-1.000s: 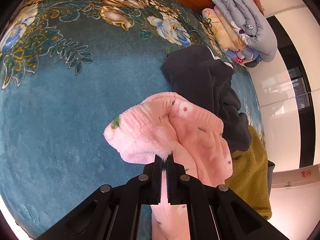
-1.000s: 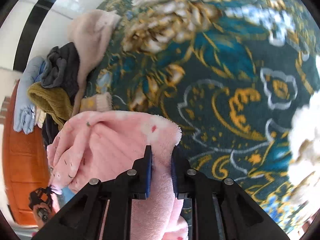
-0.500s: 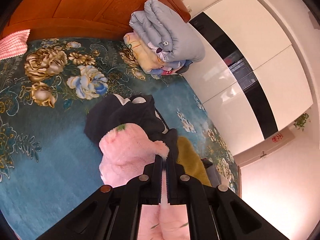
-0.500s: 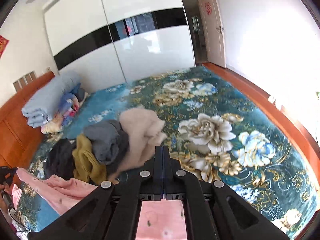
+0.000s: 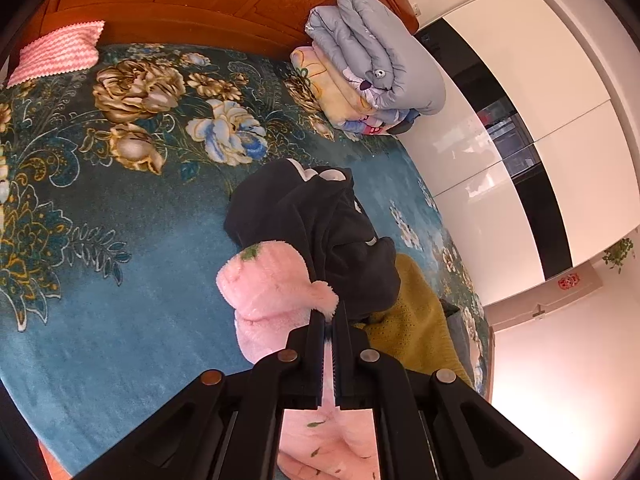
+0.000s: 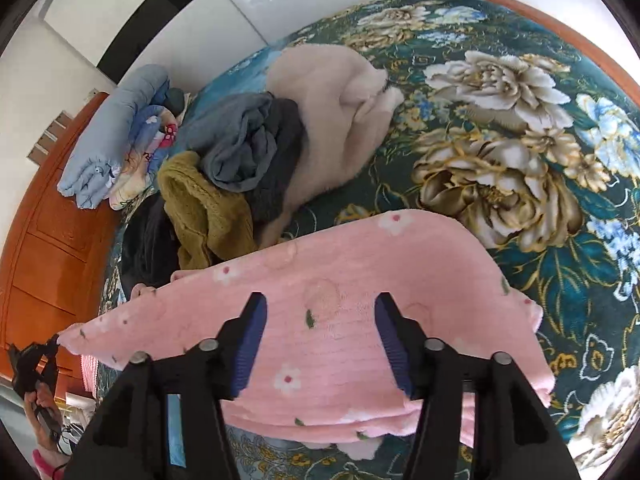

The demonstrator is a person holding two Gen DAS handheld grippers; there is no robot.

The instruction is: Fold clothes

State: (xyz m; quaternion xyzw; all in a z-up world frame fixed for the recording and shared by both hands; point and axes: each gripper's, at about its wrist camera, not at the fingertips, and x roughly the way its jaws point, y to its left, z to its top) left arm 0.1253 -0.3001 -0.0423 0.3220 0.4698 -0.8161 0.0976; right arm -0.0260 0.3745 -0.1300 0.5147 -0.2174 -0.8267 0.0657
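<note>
Left wrist view: the left claw (image 5: 329,322) is clamped on a fluffy edge of the pink fleece garment (image 5: 276,300), which hangs ahead of and below it over the bed (image 5: 100,280). Right wrist view: the right claw (image 6: 320,312) has just been opening; its jaws stand apart above the garment's flat stretch, pads off it. A clothes pile (image 6: 240,160) lies beyond.

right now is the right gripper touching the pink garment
Apart. The right wrist view shows the right gripper with jaws just opened wide, pads clear of the pink garment spread between them.
</note>
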